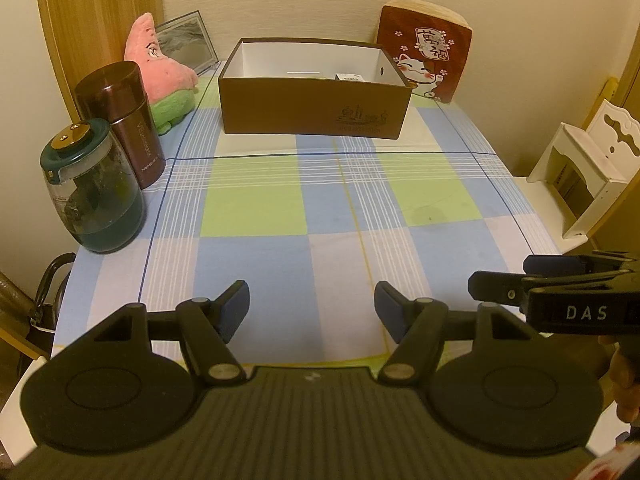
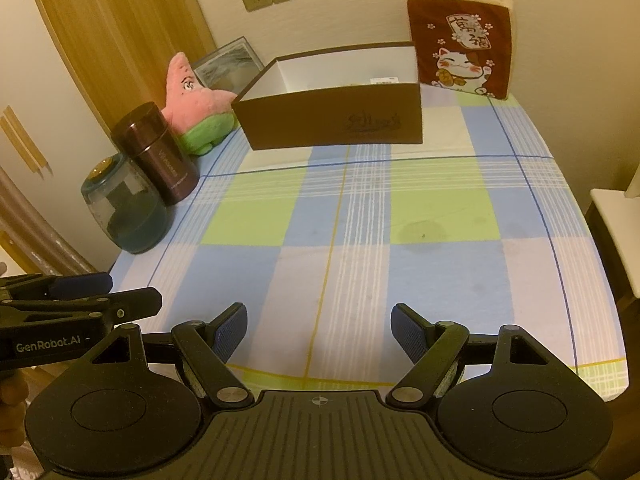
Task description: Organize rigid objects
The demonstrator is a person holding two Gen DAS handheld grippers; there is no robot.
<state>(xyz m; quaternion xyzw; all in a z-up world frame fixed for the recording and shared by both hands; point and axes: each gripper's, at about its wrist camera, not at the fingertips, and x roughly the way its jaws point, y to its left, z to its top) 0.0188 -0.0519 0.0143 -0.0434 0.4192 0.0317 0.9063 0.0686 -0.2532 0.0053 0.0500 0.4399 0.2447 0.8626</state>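
Table (image 1: 332, 216) under a checked blue-and-green cloth carries everything, and its middle and near edge are bare. Against the far edge sits the open brown box (image 1: 316, 110) with small white items inside, too hidden to name; a lucky-cat board (image 1: 426, 50) leans at its right. Along the left edge stand a dark maroon canister (image 1: 122, 120) and, nearer, a glass jar (image 1: 94, 192) with a green lid – both rigid, smooth, likely slippery; the jar looks fragile and heavy, so I would take it low around the body, jaws wide. A pink plush (image 1: 160, 64) slumps behind them. Left gripper (image 1: 312, 306) and right gripper (image 2: 319, 330) hover over the near edge – both spread, nothing between the fingers.
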